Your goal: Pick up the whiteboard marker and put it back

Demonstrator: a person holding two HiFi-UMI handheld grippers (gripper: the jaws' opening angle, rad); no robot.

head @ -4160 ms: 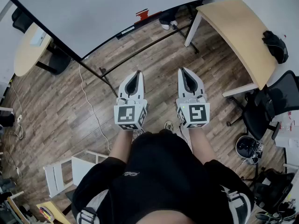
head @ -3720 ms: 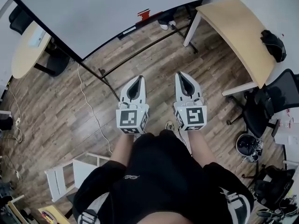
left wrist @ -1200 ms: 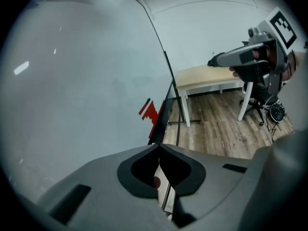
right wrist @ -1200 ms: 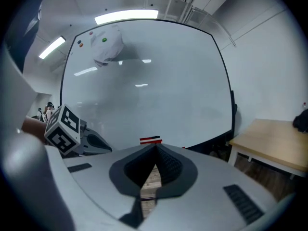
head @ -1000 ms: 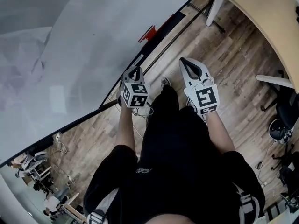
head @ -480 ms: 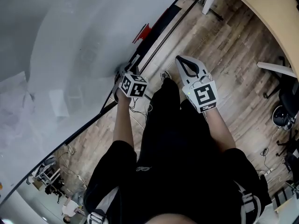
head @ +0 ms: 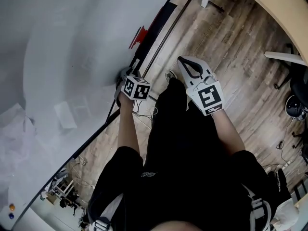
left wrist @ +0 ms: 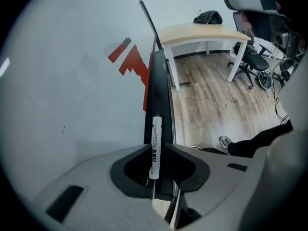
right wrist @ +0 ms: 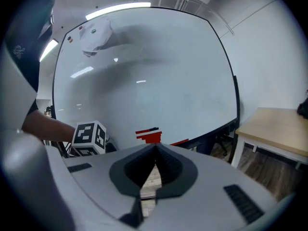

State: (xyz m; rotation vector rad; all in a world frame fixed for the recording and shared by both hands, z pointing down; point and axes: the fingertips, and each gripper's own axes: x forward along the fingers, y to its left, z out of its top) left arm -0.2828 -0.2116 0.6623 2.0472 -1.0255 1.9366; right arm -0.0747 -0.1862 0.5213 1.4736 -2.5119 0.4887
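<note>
White whiteboard marker (left wrist: 156, 129) lies lengthwise in the black whiteboard tray (left wrist: 159, 81). Left hand-held gripper (left wrist: 158, 144) straddles it: left jaw touching, slight gap on the right, so released. Looks like the grasp step; next, clamp squarely and lift straight up. Right hand-held gripper (right wrist: 156, 144) is clenched, empty.

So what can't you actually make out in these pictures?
- Left gripper view: the near end of the whiteboard marker is hidden behind the body of the left claw.
- Left gripper view: the print on the marker is too small to read.
- Left gripper view: the jaws flank the marker closely, but it is unclear whether they press on it.
- Head view: the marker is hidden beneath the left claw.
</note>
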